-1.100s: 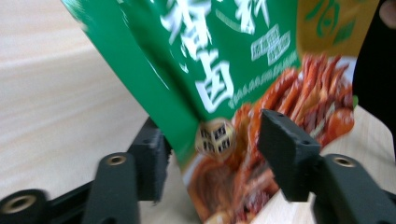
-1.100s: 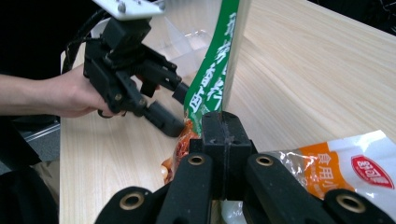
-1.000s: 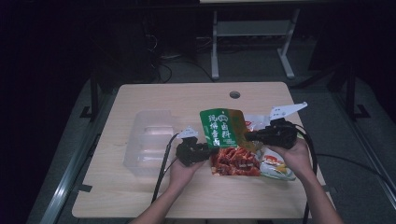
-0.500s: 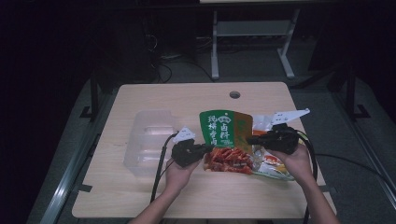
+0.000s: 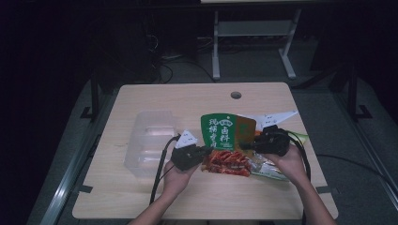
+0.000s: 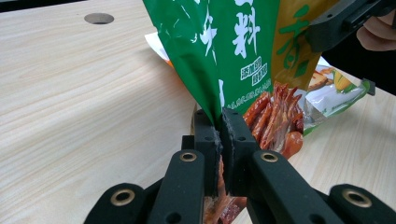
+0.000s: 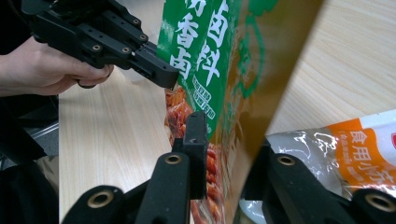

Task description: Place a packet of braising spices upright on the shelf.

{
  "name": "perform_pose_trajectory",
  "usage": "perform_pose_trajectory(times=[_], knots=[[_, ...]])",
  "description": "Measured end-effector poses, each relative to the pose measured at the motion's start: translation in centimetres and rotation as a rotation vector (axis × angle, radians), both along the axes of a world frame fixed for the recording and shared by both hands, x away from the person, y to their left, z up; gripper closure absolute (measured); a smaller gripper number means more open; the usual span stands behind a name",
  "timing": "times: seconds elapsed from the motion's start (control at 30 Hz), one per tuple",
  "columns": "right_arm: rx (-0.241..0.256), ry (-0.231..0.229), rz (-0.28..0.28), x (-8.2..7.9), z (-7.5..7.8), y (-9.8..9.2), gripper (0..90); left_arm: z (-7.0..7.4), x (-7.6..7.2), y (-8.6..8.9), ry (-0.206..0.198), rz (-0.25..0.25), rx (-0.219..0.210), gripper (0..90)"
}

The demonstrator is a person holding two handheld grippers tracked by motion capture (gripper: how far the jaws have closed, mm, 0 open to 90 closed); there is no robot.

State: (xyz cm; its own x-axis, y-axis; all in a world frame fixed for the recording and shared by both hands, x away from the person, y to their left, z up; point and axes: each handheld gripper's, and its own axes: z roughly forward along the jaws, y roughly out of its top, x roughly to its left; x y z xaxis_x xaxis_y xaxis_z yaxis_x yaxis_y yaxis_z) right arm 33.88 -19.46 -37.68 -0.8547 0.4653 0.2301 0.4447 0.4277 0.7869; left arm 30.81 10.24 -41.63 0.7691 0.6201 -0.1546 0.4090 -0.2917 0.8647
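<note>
A snack bag [image 5: 223, 133], green and gold on top with red printed food below, is lifted off the wooden table [image 5: 141, 197]. My left gripper [image 5: 206, 151] is shut on its left edge; the left gripper view has the jaws pressed together on the bag [image 6: 233, 46] at the gripper [image 6: 220, 126]. My right gripper [image 5: 244, 145] is at the bag's right side. Its jaws stand apart at the gripper [image 7: 229, 140], with the bag's [image 7: 205, 46] gold part passing between them. The left gripper [image 7: 170, 77] shows across the bag.
A second silver and orange bag [image 5: 267, 166] lies flat under the right hand. A clear plastic container [image 5: 150, 136] stands to the left of the left gripper. A white packet [image 5: 274, 117] lies behind the bags. A round hole [image 5: 236, 95] is at the table's back.
The right gripper has moved left and down onto the bag's right edge. The left gripper has stayed shut on the bag's left edge, shifting slightly.
</note>
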Motion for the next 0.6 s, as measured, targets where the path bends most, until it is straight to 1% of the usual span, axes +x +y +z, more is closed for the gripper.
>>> perform_pose_trajectory(times=[0.1, 0.13, 0.23, 0.3, 0.37, 0.4, 0.43, 0.5, 0.53, 0.57, 0.6], knots=[[-0.008, 0.001, 0.008, 0.2, 0.1, 0.3, 75.2, 0.0, 0.0, 0.0, -0.005, -0.002, 0.005, 85.3], [-0.012, 0.012, 0.012, 0.3, 0.2, 0.6, 75.2, 0.0, 0.0, 0.0, -0.006, -0.002, 0.007, 85.2], [-0.015, 0.016, 0.017, 0.4, 0.2, 0.9, 75.6, 0.0, 0.0, 0.0, -0.009, -0.005, 0.01, 84.8], [-0.03, 0.025, 0.026, 0.5, 0.3, 1.4, 78.2, 0.1, 0.1, 0.0, -0.006, -0.006, 0.012, 84.5], [-0.039, 0.023, 0.032, 0.4, 0.3, 1.5, 83.4, 0.1, 0.1, 0.0, -0.007, -0.01, 0.015, 83.9], [-0.039, 0.021, 0.028, 0.3, 0.3, 1.5, 85.5, 0.1, 0.1, 0.0, -0.009, -0.013, 0.014, 83.4], [-0.042, 0.021, 0.021, 0.3, 0.4, 1.5, 87.7, 0.1, 0.0, 0.1, -0.016, -0.017, 0.024, 82.8], [-0.035, 0.02, 0.018, 0.2, 0.3, 1.3, 88.4, 0.2, -0.1, 0.0, -0.02, -0.015, 0.026, 80.8], [-0.023, 0.032, 0.014, 0.1, 0.3, 1.2, 88.7, 0.2, -0.2, 0.0, -0.023, -0.014, 0.032, 79.3], [-0.014, 0.036, 0.015, 0.1, 0.3, 1.1, 89.1, 0.3, -0.4, 0.0, -0.035, -0.015, 0.048, 77.5], [-0.01, 0.041, 0.011, 0.0, 0.3, 1.1, 89.2, 0.4, -0.5, 0.1, -0.041, -0.013, 0.054, 75.7]])
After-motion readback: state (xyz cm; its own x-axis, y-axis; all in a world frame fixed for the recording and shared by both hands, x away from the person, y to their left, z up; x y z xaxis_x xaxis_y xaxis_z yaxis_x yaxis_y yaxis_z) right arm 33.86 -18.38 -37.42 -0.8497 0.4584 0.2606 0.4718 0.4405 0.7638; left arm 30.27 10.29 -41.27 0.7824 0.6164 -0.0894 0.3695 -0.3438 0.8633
